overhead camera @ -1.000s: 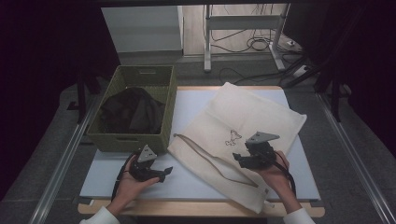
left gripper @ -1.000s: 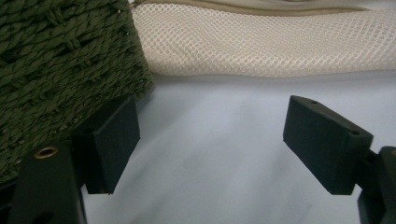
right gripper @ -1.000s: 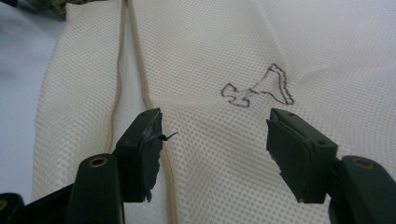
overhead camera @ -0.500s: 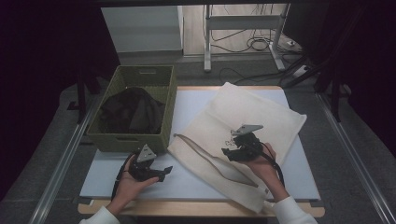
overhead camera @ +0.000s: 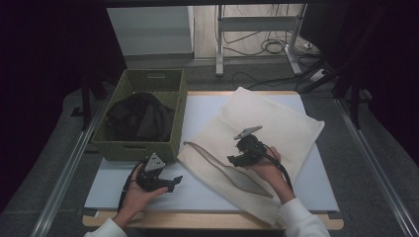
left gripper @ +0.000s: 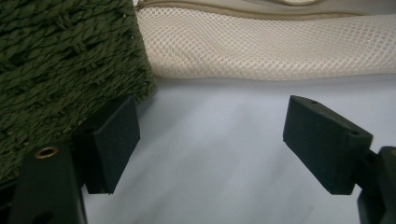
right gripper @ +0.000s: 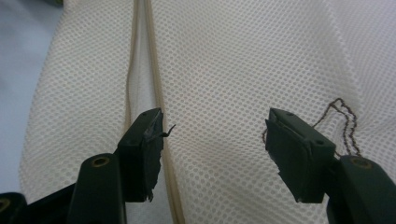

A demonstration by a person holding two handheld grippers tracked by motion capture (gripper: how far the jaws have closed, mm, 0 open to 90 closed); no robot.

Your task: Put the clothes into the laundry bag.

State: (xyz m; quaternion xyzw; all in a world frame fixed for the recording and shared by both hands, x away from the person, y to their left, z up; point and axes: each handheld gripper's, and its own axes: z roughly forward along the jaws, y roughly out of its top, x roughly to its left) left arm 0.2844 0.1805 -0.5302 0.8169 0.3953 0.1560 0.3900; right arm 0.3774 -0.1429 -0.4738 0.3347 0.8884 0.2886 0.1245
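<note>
A cream mesh bag [overhead camera: 267,131] lies flat across the white table top, its zipper edge [overhead camera: 212,158] running along its near left side. My right gripper [overhead camera: 234,160] hovers over the bag's middle with its jaws open; in the right gripper view the mesh bag [right gripper: 243,70] shows between the jaws and the zipper seam [right gripper: 154,93] runs by the left jaw. My left gripper [overhead camera: 174,181] rests open on the table near the front left, beside a green woven basket [overhead camera: 141,148]. In the left gripper view the basket [left gripper: 65,70] is at left and the bag [left gripper: 280,51] lies ahead.
The basket holds dark cloth [overhead camera: 138,118]. The white table top [overhead camera: 207,192] has bare room at the front between the two hands. Metal rails [overhead camera: 69,168] run along both sides of the table. A metal stand and cables [overhead camera: 257,29] are on the floor behind.
My right gripper has moved left across the mesh bag toward its zipper edge, jaws still open. The left gripper has stayed where it was.
</note>
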